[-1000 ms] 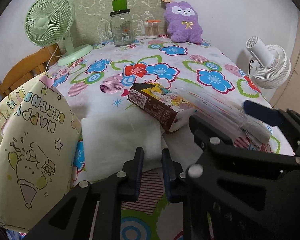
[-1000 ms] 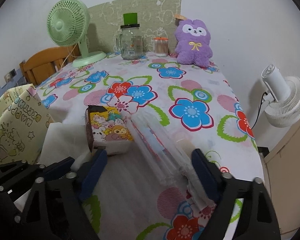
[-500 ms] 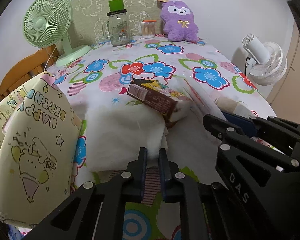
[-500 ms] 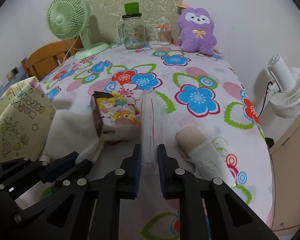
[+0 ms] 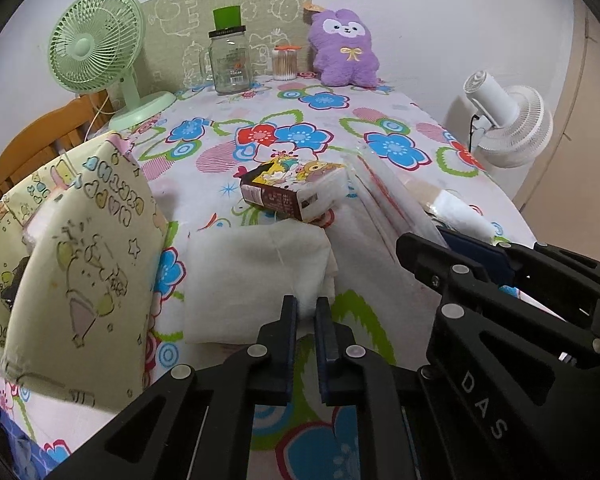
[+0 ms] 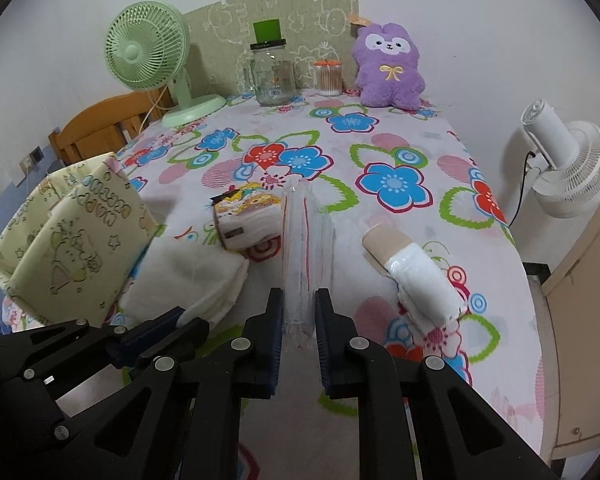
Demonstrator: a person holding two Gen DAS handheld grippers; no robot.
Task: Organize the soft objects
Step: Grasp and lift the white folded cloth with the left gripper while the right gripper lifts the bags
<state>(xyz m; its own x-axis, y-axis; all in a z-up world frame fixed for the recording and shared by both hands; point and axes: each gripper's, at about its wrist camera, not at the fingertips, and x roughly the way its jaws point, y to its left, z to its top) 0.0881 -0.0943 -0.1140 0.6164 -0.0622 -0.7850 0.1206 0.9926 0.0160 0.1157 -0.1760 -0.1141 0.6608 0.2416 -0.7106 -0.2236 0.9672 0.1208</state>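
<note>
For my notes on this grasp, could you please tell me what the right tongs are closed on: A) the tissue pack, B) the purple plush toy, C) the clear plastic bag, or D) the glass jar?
C: the right tongs pinch the near end of the clear plastic bag.

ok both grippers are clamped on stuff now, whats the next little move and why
Probably lift both a little, together. The left gripper pinches the near edge of the white folded cloth, and the right gripper is shut on the clear plastic pack. The yellow gift bag stands open at the left, the likely destination.
</note>
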